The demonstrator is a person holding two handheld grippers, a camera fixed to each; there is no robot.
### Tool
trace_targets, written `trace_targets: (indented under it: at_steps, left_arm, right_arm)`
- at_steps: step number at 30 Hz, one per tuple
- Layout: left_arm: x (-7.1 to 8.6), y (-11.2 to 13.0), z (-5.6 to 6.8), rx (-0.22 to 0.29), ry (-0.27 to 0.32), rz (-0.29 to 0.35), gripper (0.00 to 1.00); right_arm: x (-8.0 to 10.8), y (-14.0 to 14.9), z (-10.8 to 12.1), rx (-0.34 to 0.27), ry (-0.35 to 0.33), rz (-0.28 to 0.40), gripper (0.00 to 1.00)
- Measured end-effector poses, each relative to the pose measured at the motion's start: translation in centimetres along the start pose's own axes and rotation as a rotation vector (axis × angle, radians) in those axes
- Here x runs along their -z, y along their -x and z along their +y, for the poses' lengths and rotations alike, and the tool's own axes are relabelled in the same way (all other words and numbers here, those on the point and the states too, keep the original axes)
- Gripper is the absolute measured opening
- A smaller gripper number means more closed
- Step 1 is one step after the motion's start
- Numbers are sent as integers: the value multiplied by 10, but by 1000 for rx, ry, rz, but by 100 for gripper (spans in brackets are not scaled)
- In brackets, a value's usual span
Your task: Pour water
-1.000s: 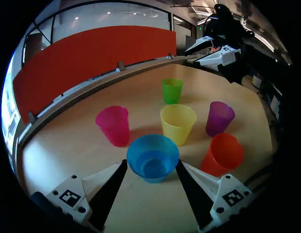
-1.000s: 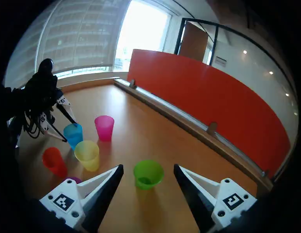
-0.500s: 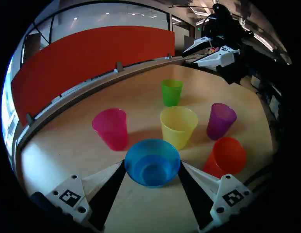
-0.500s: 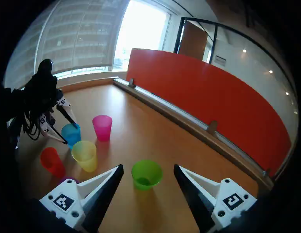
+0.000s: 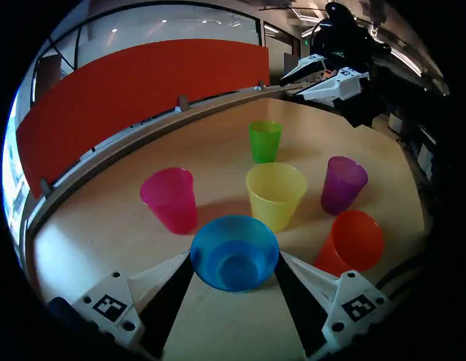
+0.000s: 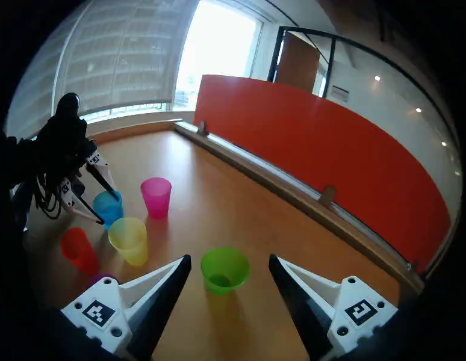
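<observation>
- Left gripper view: the left gripper sits low on the table. Its jaws are wide, and the blue cup stands between them at 6 o'clock. The cup's rim reaches both fingers, but I see no squeeze. My guess is that this is the lining-up for a grasp, since a pour needs the cup gripped first.
- The other cups ring it within easy reach as likely targets. The pink cup is at 10 o'clock, the yellow cup just beyond, the green cup at 12, the purple cup at 2 and the orange cup at 3.
- The right gripper waits at 1 o'clock, past the green cup.
- Right gripper view: its jaws stand wide too, holding nothing. The green cup is upright between the fingertips at 6 o'clock, framed as if for receiving or for pickup.
- The remaining cups cluster at 9 o'clock, with the blue one between the far gripper's fingers.
- Count: six cups, one of each colour, and two grippers. I cannot tell whether any cup holds water.
</observation>
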State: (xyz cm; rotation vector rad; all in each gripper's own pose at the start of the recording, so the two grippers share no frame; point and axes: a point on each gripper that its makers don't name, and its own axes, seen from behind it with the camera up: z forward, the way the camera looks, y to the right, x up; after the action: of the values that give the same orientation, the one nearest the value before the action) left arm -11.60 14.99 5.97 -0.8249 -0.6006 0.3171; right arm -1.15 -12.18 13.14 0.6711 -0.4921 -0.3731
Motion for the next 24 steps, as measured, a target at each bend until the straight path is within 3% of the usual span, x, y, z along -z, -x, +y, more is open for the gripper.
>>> trace_targets:
  at_steps: [15, 24]
  left_arm:
    - [4, -1, -6, -5, -16, 12, 87]
    - [12, -16, -14, 5, -43, 57, 87]
  right_arm:
    - [-3, 1, 0, -5, 1, -2, 100]
    - [-8, 6, -1, -7, -7, -15, 100]
